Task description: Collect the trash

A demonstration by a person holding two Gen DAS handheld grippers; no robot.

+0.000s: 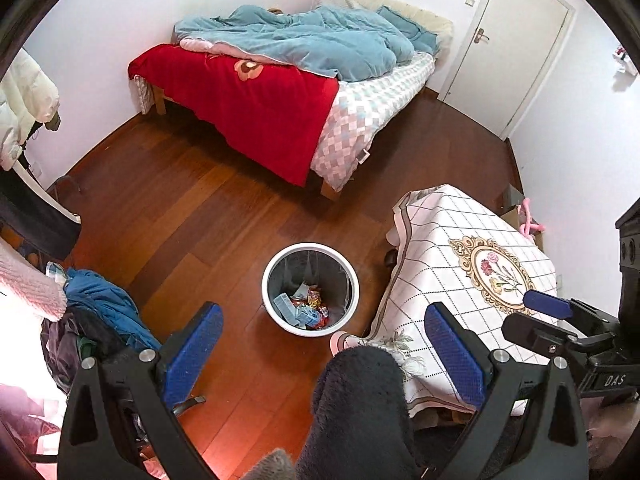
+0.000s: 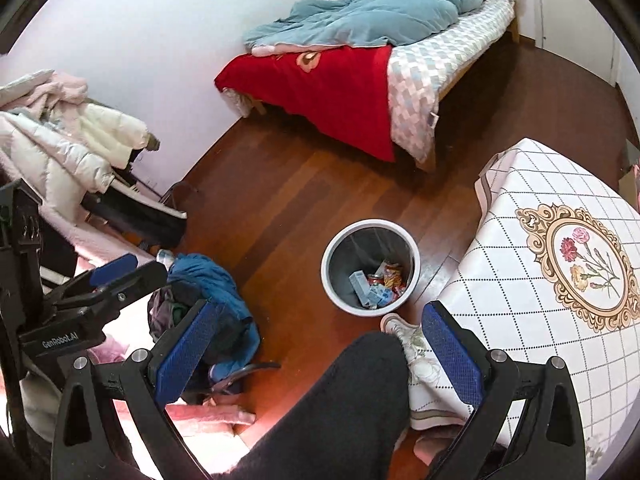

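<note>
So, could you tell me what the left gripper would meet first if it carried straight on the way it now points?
Probably the trash bin. The left gripper is open and empty, aimed down at it, though the person's dark-clad leg lies low between the fingers, and depth is unclear.

Bedroom, wood floor (image 1: 208, 200).
Bed (image 1: 352, 120) is draped with red blanket (image 1: 256, 108) and blue duvet (image 1: 320, 44); door (image 1: 516, 44) shut; clothed table (image 2: 532, 280) near; clothes (image 2: 204, 280) piled.
</note>
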